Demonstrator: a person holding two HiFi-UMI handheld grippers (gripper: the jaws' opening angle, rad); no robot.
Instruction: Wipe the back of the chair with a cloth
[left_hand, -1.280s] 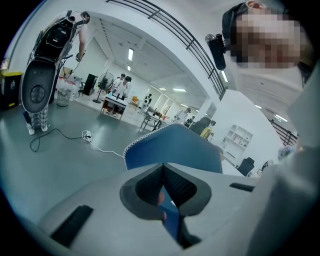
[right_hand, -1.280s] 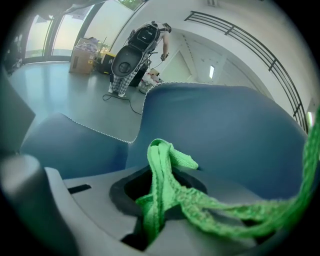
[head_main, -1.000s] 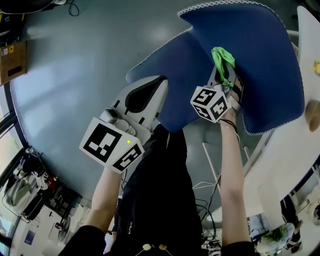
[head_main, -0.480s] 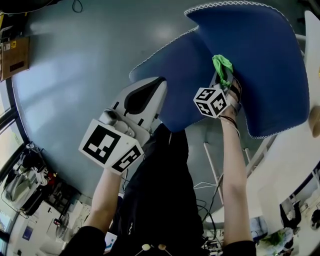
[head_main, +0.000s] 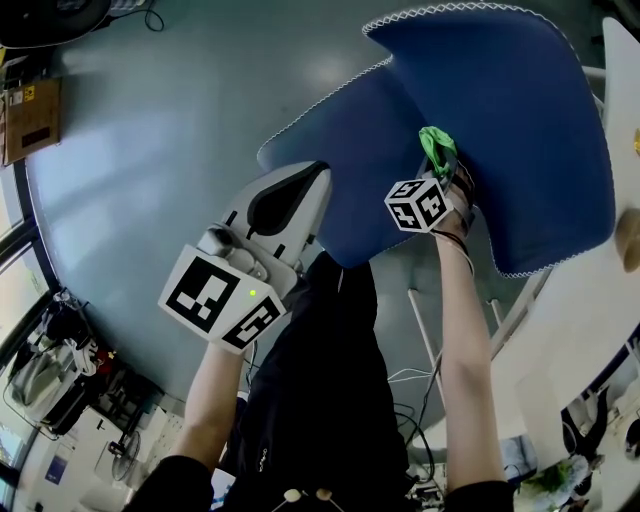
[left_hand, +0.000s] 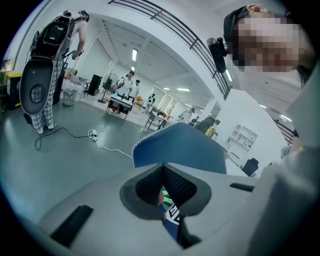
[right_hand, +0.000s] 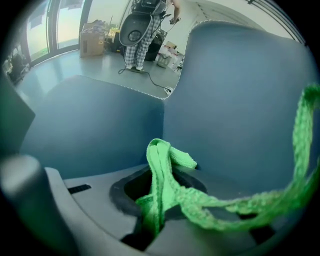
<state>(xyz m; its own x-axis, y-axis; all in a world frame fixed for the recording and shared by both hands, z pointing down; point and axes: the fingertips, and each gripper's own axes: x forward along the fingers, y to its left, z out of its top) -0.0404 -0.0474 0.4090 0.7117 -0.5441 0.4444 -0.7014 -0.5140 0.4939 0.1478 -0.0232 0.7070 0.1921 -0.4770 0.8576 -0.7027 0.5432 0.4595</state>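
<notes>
While my right gripper (head_main: 443, 168) pinches the green cloth (head_main: 436, 143) against the blue chair back (head_main: 530, 120) at far right, I judge wiping is in hand, next needing a pressed sweep across; my left gripper (head_main: 318, 172) is pressed together, empty.

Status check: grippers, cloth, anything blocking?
Right gripper shut on cloth, at the chair back. Left gripper shut, empty, standing off. Nothing blocking.

Cardboard box (head_main: 28, 118), perhaps; white cable (left_hand: 103, 146)
</notes>
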